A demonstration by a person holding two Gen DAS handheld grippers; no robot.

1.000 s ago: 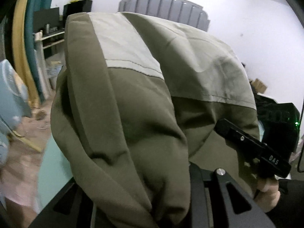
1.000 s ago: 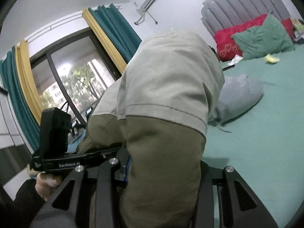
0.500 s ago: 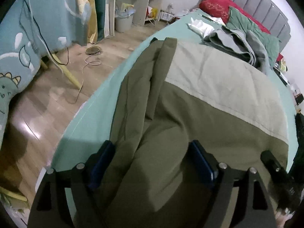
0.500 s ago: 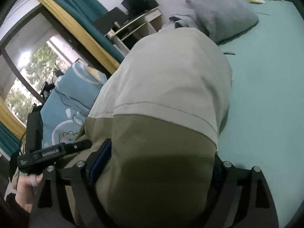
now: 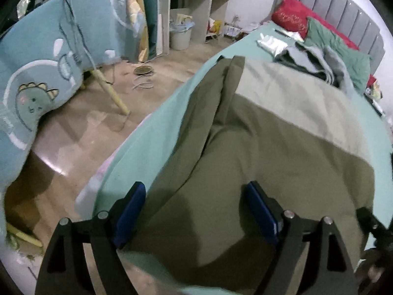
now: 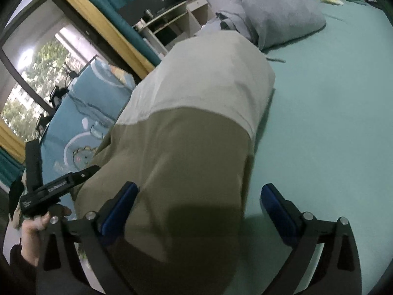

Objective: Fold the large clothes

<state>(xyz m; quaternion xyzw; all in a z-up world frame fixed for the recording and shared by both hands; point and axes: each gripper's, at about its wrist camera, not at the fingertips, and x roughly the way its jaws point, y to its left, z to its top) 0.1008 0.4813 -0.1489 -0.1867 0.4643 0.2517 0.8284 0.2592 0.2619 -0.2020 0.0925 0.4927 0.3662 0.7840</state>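
A large olive garment (image 5: 258, 147) with a pale beige band lies spread on the mint green bed sheet (image 5: 152, 132). It also shows in the right wrist view (image 6: 186, 152). My left gripper (image 5: 194, 211) is open, its blue pads wide apart just above the garment's near edge. My right gripper (image 6: 199, 209) is open too, with the garment's near corner between its spread fingers. The left gripper's body shows at the left in the right wrist view (image 6: 49, 191), held by a hand.
A pile of grey clothes (image 5: 314, 61) lies further up the bed, before green and red pillows (image 5: 341, 49). A blue dinosaur blanket (image 5: 49, 61) hangs over a stand on the wooden floor at the left. A desk and bin stand by the curtains.
Both grippers lowered the garment from mid-air onto the bed, then opened and let it go. The garment now lies flat on the sheet.
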